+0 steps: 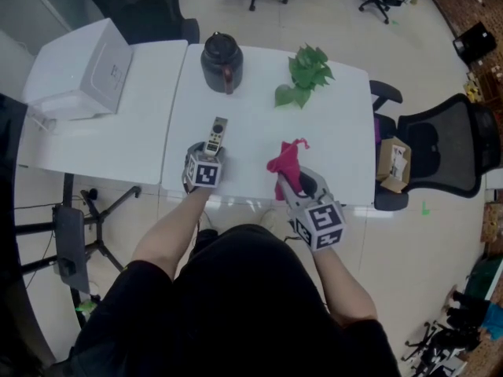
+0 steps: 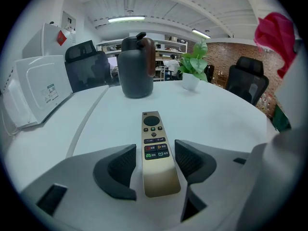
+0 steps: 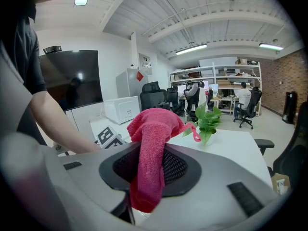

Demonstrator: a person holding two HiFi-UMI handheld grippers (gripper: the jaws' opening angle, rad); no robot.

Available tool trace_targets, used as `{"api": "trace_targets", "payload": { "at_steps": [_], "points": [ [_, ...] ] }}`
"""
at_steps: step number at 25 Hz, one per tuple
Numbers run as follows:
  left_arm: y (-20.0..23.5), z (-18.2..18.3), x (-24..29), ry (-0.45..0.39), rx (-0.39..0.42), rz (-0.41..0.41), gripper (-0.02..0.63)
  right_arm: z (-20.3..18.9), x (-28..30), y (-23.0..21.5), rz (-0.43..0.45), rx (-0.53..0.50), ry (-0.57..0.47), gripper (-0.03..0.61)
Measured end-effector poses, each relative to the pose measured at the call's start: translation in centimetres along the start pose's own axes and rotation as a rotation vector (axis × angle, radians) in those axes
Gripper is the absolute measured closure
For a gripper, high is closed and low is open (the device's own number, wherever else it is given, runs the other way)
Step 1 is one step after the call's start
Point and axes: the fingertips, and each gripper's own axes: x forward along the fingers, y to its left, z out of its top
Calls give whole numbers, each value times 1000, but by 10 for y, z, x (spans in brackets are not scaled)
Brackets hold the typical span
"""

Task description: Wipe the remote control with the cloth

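Observation:
A slim gold remote control (image 1: 214, 136) (image 2: 155, 148) lies flat on the white table (image 1: 338, 124), its buttons facing up. My left gripper (image 1: 211, 152) (image 2: 155, 154) straddles its near end, one dark pad on each side. Narrow gaps show between pads and remote, so the jaws stand open around it. To the right, my right gripper (image 1: 295, 182) (image 3: 150, 170) is lifted over the table's front edge, shut on a red cloth (image 1: 287, 162) (image 3: 151, 143). The cloth bunches above the jaws and hangs down between them.
A black kettle (image 1: 222, 61) (image 2: 136, 66) stands beyond the remote, and a small green plant (image 1: 306, 73) to its right. A white appliance (image 1: 86, 69) sits on the adjoining table at the left. A black office chair (image 1: 448, 151) and a cardboard box (image 1: 393, 163) are off the table's right end.

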Motion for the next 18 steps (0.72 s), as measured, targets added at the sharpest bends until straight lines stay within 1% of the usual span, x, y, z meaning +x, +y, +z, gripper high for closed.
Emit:
{"api": "trace_targets", "payload": {
  "at_steps": [2, 6, 12, 15, 18],
  "points": [
    [1, 1, -10, -18, -9, -9, 356, -2, 5, -5, -7, -2, 10, 462],
    [7, 21, -45, -142, -17, -13, 356, -16, 27, -24, -30, -4, 61, 462],
    [5, 50, -118, -305, -47, -46, 356, -58, 76, -64, -82, -23, 208, 461],
    [3, 64, -150, -369, -50, -54, 356, -81, 102, -78, -93, -27, 289, 460],
    [-3, 76, -175, -415, -48, -70, 356, -102, 123, -86, -105, -39, 373, 459]
  ]
}}
